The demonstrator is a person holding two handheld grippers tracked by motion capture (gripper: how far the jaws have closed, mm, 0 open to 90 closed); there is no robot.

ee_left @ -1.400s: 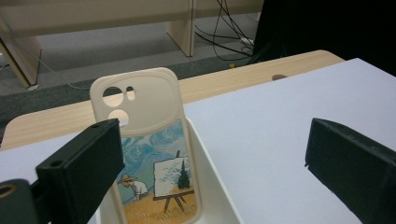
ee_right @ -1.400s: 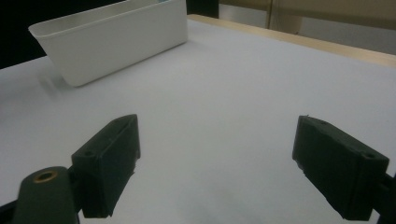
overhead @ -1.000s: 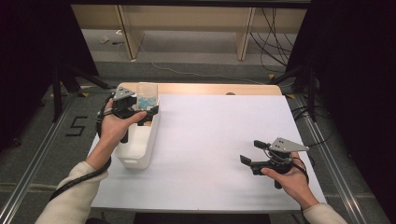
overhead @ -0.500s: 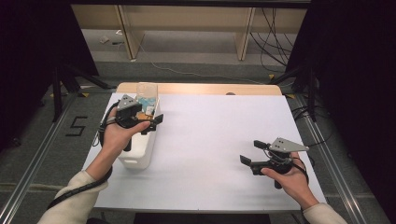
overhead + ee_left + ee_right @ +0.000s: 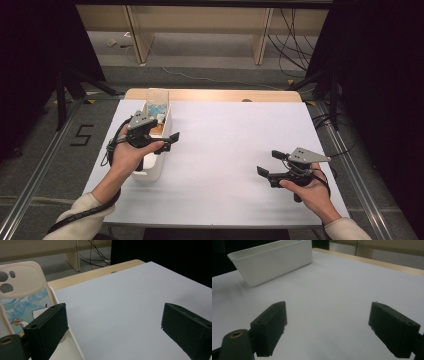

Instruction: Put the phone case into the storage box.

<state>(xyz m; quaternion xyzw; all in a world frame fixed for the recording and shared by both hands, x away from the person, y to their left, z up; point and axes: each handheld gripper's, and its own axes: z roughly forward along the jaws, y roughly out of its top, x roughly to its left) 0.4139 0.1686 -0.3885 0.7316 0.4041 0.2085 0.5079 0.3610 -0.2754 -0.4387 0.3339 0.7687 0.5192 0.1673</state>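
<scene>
A long white bin (image 5: 149,172) lies on the left side of the white table (image 5: 225,135). A phone case (image 5: 157,102) with a blue painted picture stands upright at the bin's far end. My left gripper (image 5: 170,141) hovers over the middle of the bin, open and empty, its jaws reaching past the right rim. In the left gripper view the phone case (image 5: 22,290) is just left of the left jaw, beyond the bin's rim (image 5: 73,343). My right gripper (image 5: 269,163) is open and empty near the front right. It faces the bin (image 5: 274,262) across bare table.
A wooden strip (image 5: 215,95) runs along the table's far edge. Beyond it are wooden table legs (image 5: 137,30) and loose cables (image 5: 295,30) on the floor. A "5" mark (image 5: 82,135) is on the floor to the left. Dark screens stand at both sides.
My left gripper has moved along the bin toward the person and slightly right, away from the phone case. The right gripper has stayed put.
</scene>
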